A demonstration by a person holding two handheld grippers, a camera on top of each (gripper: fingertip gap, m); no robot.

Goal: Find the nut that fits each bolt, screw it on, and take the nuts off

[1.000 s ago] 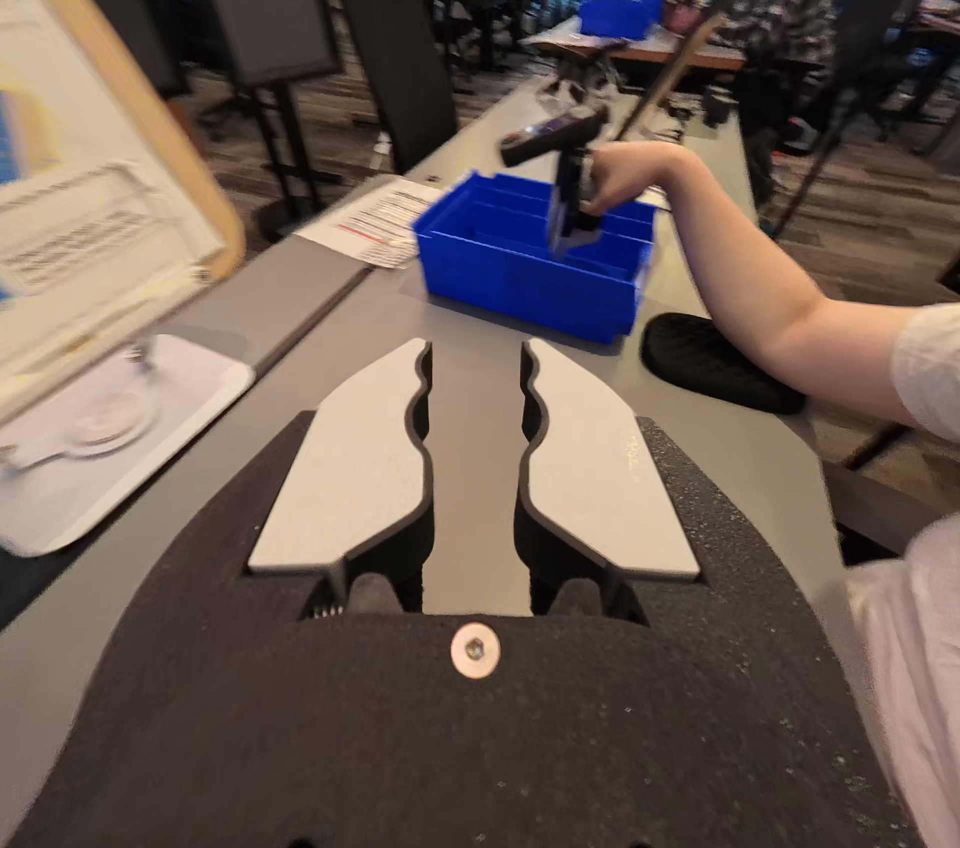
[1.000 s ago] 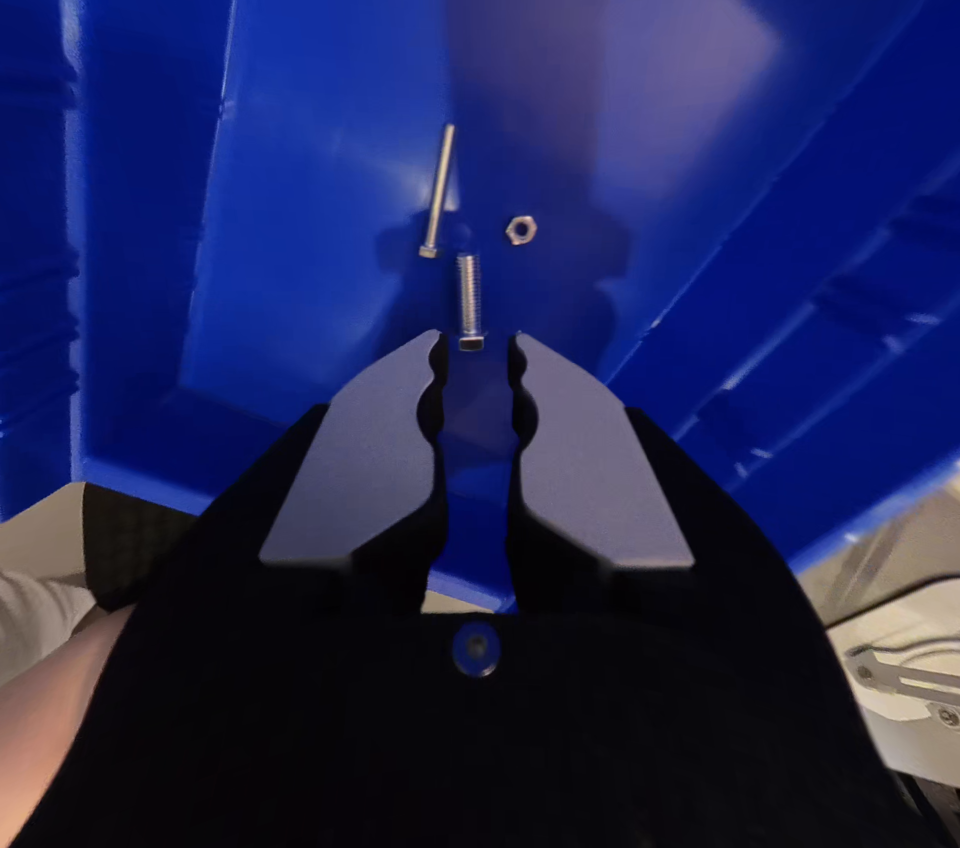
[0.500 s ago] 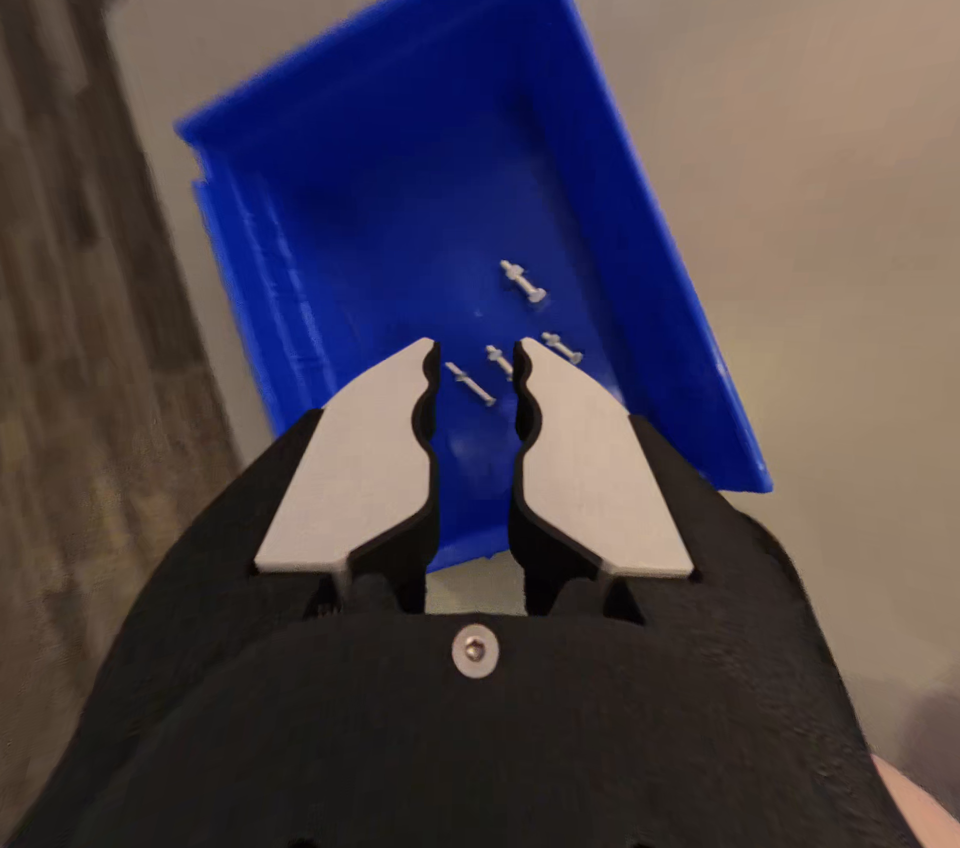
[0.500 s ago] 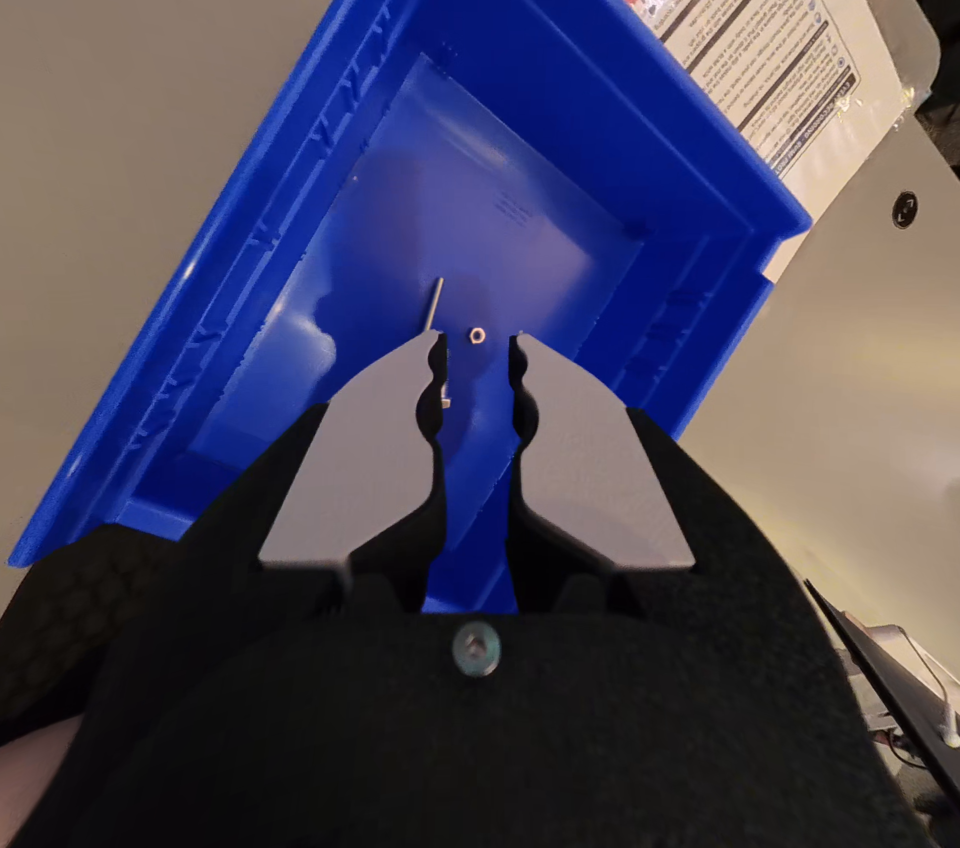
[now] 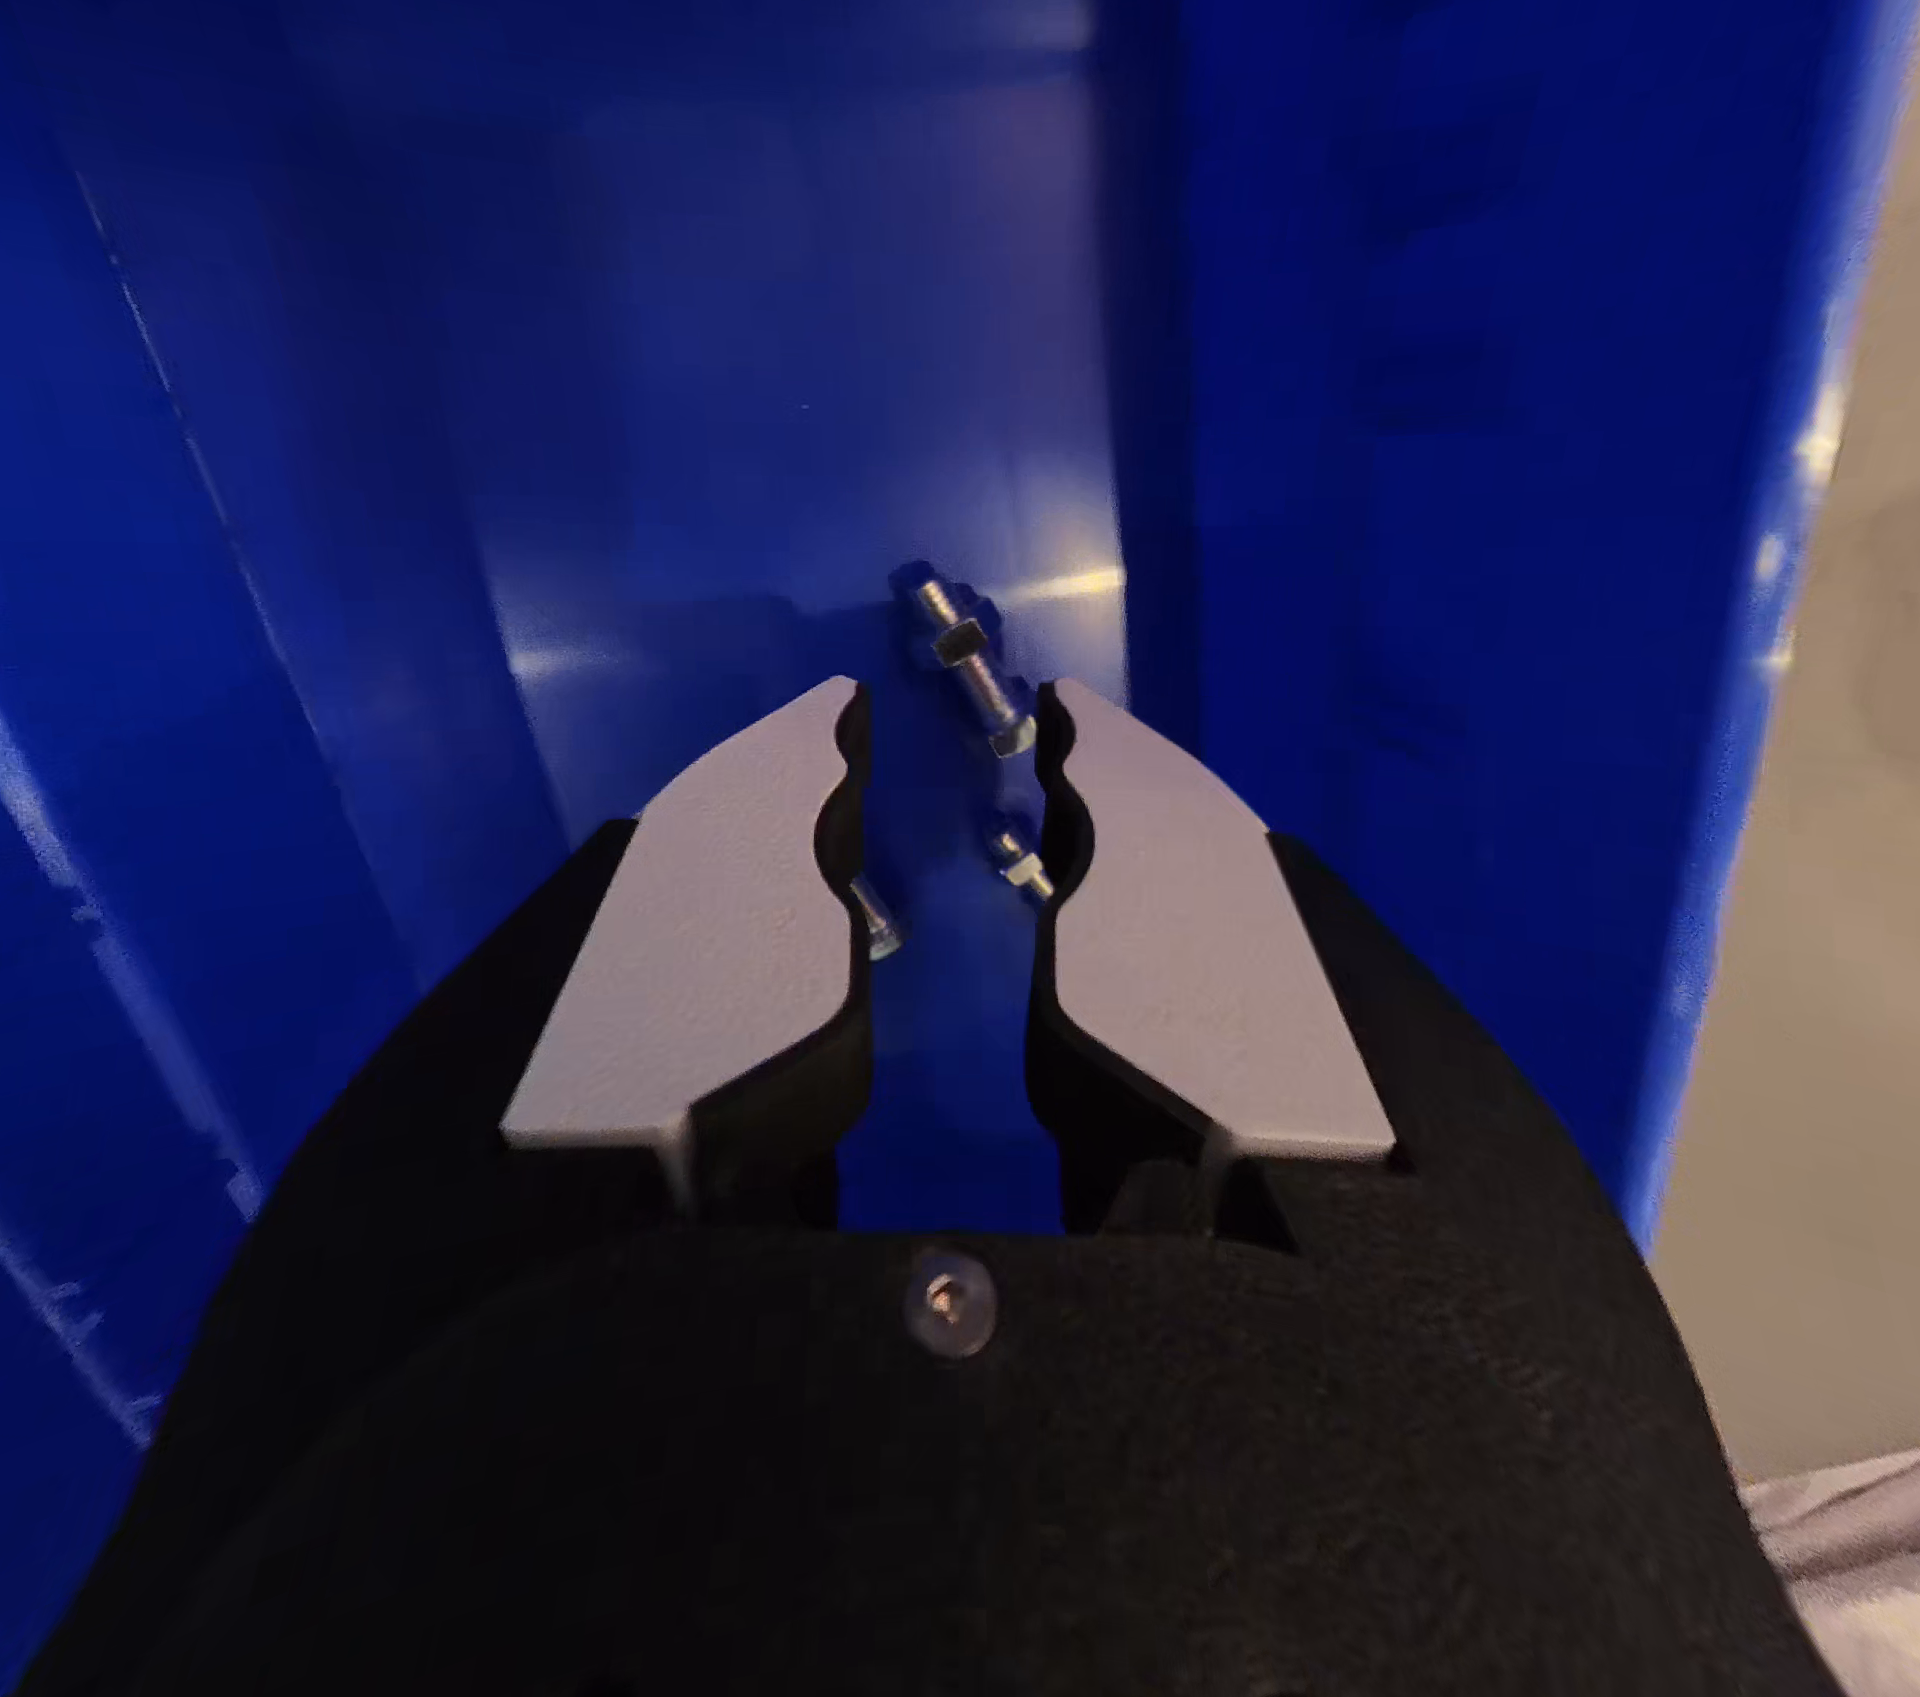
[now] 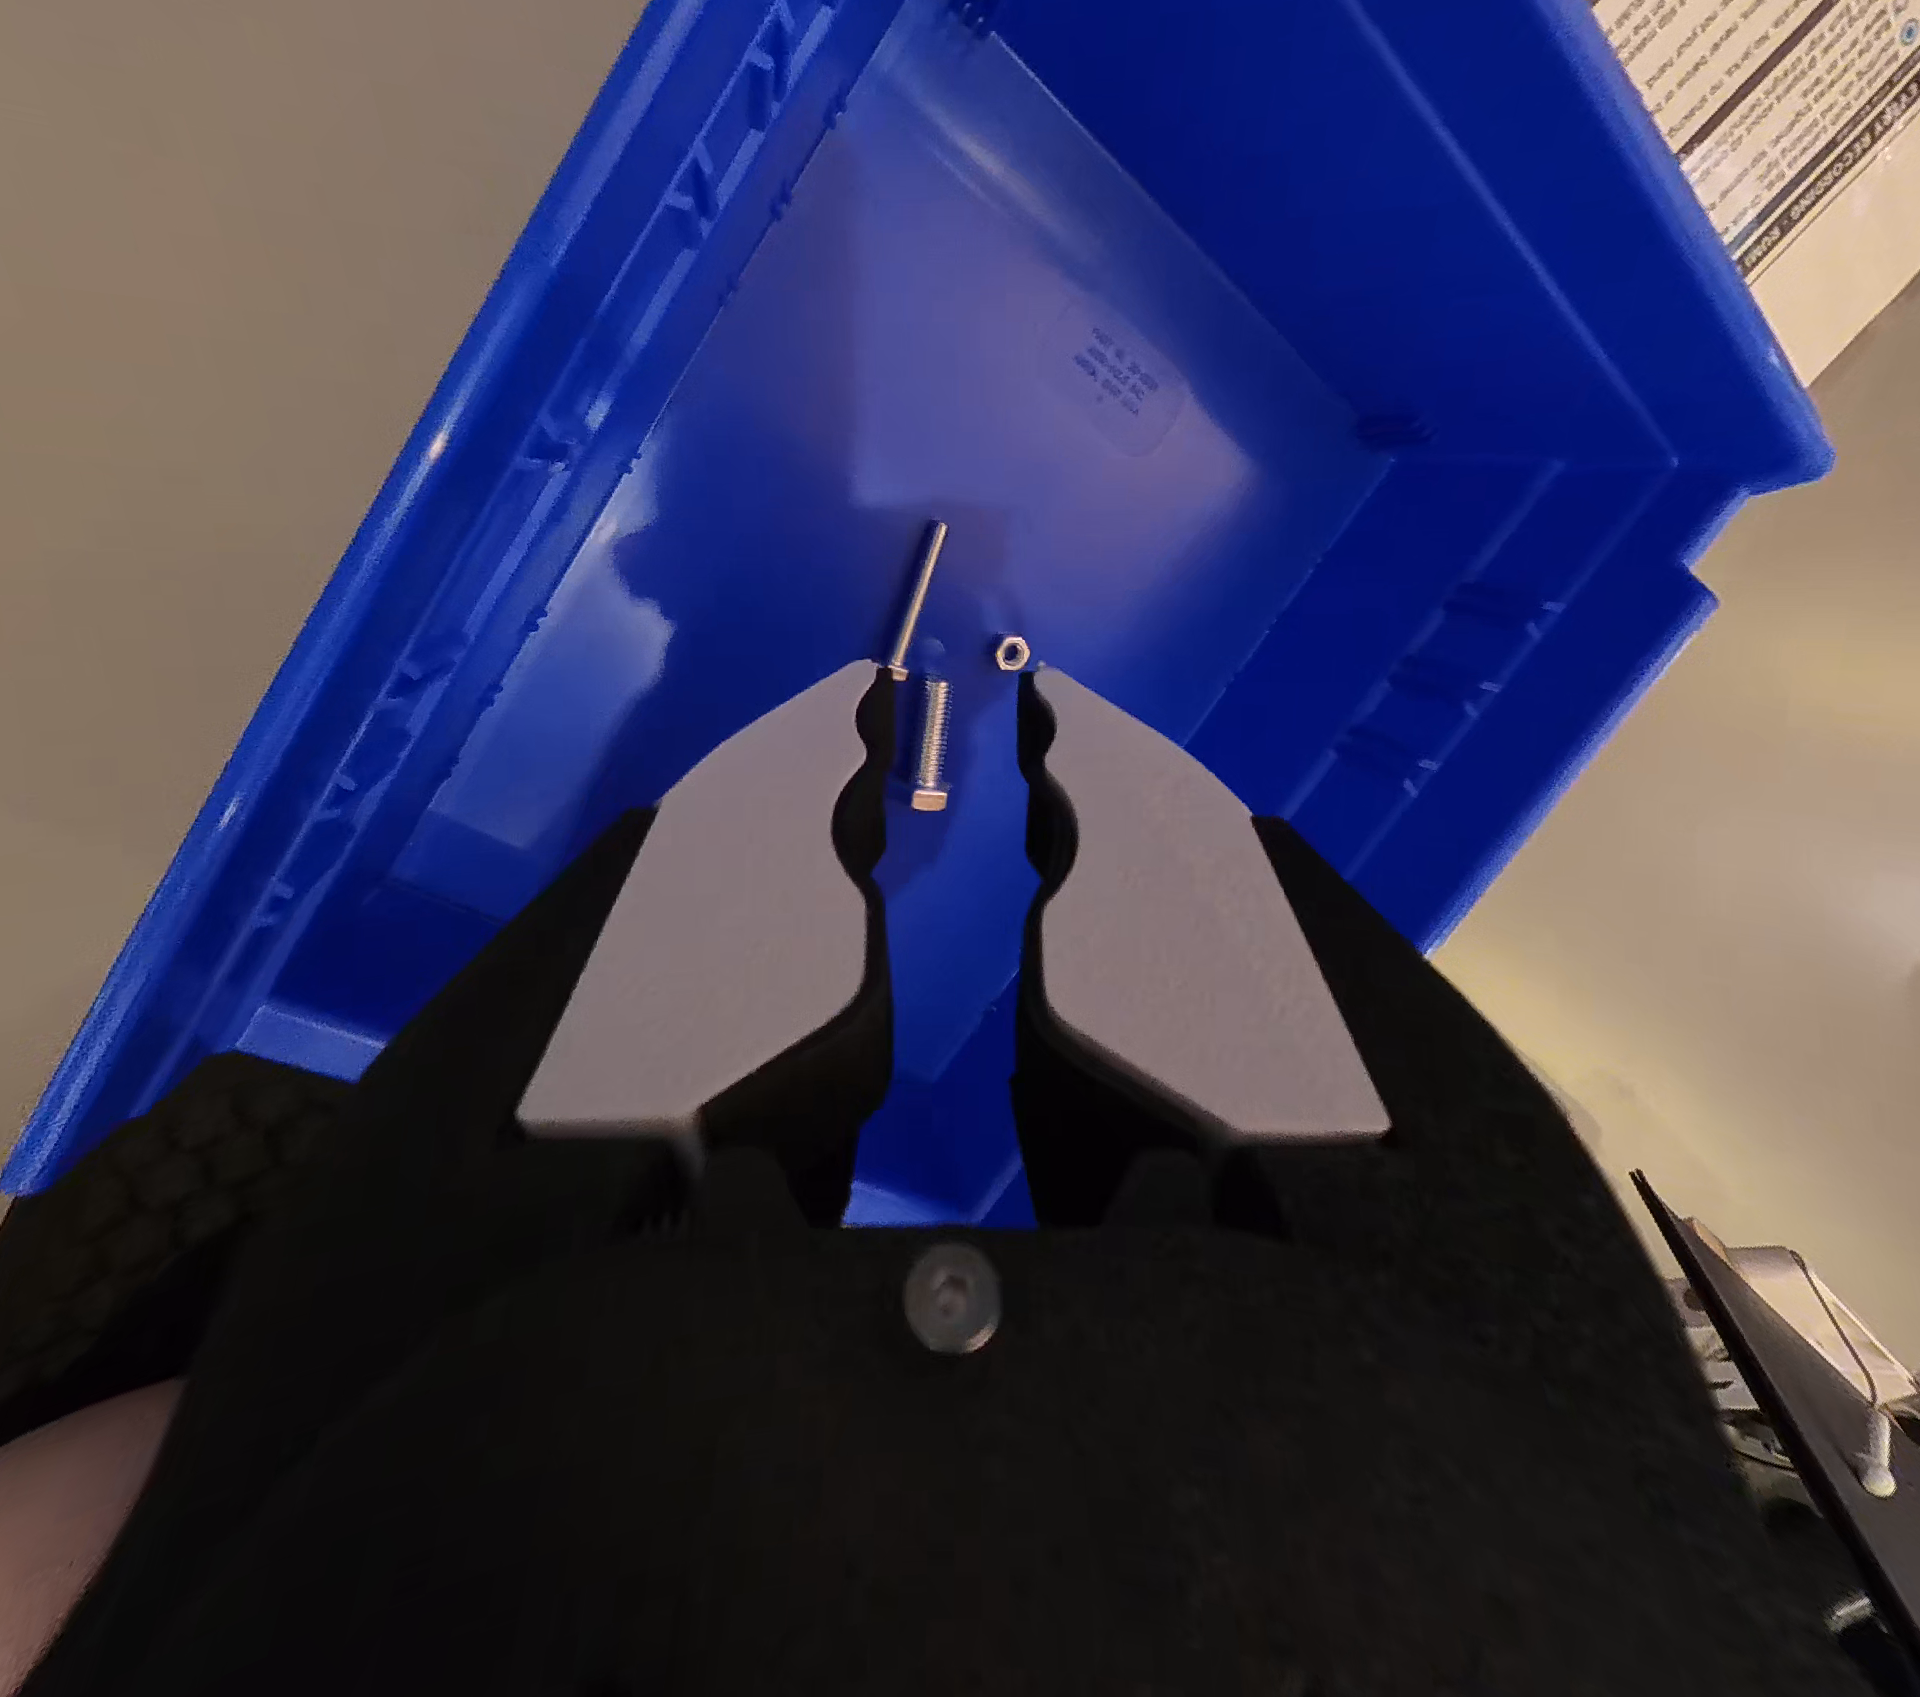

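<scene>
In the left wrist view my left gripper (image 5: 951,691) is open, low inside a blue bin (image 5: 1455,297). A bolt with a nut on it (image 5: 961,660) lies just past its fingertips. A smaller bolt (image 5: 1018,868) lies between the fingers, and another bolt (image 5: 878,920) is half hidden by the left finger. In the right wrist view my right gripper (image 6: 948,681) is open above a blue bin (image 6: 1351,37). A short thick bolt (image 6: 932,738) shows between its fingers. A long thin bolt (image 6: 920,598) and a loose nut (image 6: 1008,653) lie just past the tips.
The bin stands on a grey table (image 6: 260,193). A printed sheet (image 6: 1766,37) lies beyond the bin's far corner. A dark device (image 6: 1766,1335) is at the lower right. The bin walls stand close on both sides of my left gripper. The gap from one gripper's tips to the other's is roughly 70 centimetres. About 9 centimetres separates my right fingertips from the loose nut (image 6: 1008,653).
My left gripper swung from over the table to above the bin, then dropped down inside it. My right gripper rose out of its bin, then came a little closer. Both stayed open.
</scene>
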